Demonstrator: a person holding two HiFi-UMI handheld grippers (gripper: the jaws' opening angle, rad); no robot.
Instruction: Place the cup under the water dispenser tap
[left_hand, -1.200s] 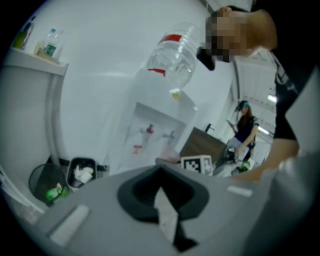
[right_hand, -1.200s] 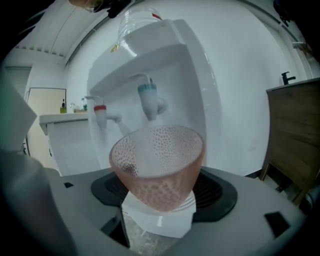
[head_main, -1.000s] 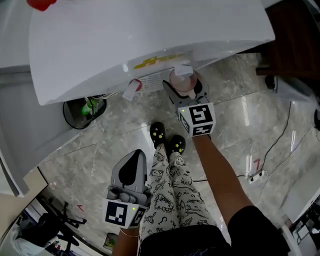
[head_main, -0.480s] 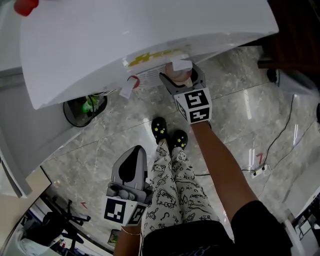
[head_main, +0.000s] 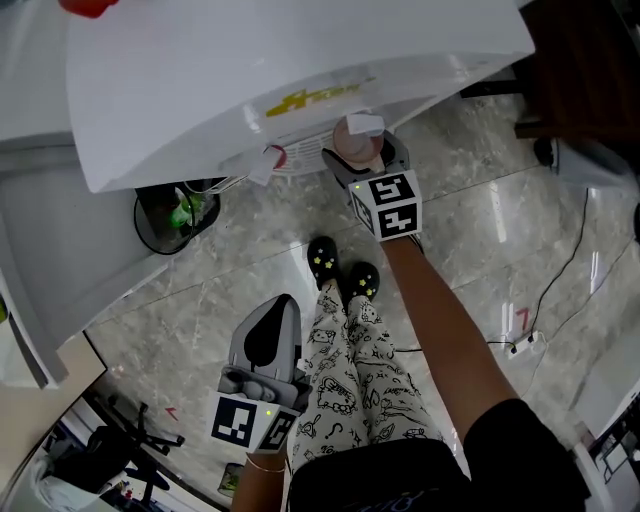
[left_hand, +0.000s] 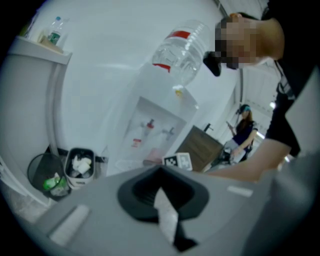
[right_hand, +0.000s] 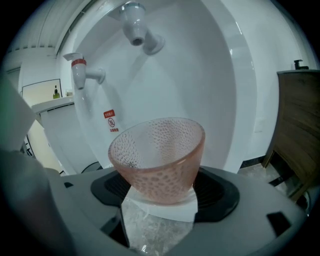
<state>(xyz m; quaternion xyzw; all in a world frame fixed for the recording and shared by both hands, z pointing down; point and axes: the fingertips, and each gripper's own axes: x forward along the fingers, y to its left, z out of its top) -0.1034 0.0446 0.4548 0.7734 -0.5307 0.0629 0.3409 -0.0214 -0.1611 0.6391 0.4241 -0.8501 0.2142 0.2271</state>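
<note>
Cup (right_hand: 157, 157), pink and dimpled, sits upright with its base clenched in the right claw (right_hand: 159, 200), up inside the recess of the water dispenser (head_main: 250, 90). The white tap (right_hand: 136, 27) is at 12 o'clock above its rim and the red tap (right_hand: 80, 70) is off at 10 o'clock. Left claw (head_main: 265, 335) hangs by the person's leg, pinched together on nothing. This looks like the positioning step, so next the cup wants lining up straight beneath the spout, setting down level, then a gentle release.

Upright pink dimpled cup (right_hand: 157, 155) beneath tap (right_hand: 137, 30)
</note>
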